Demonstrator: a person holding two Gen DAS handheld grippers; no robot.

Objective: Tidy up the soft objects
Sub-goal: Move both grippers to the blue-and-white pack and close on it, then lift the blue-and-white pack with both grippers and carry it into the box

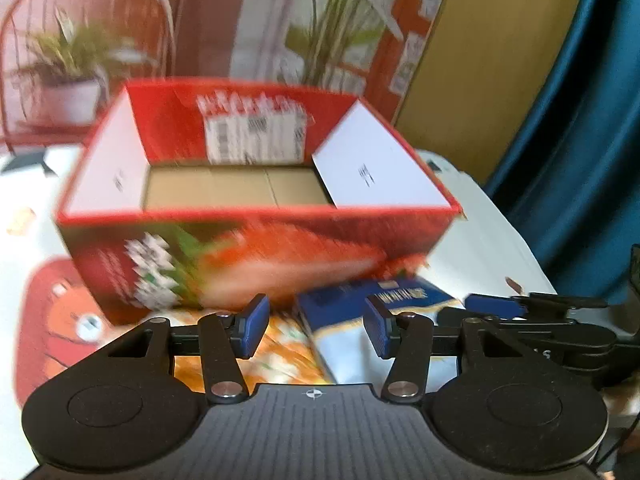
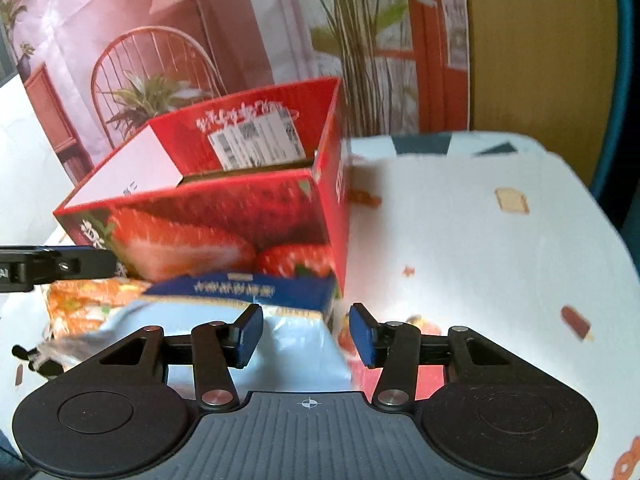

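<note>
This looks like a room in a home, made ready for a small tidy-up job. A table (image 2: 460, 240) wears a white cloth with little pictures of toast and ice lollies on it. At the far side hangs a big printed backdrop (image 2: 168, 40) that shows a pink room with a round-backed chair and green plants. It has fold lines, so it is a picture, not a real room. To the right, a tall piece of brown cardboard (image 1: 492, 60) stands beside a blue curtain (image 1: 580, 128).
</note>
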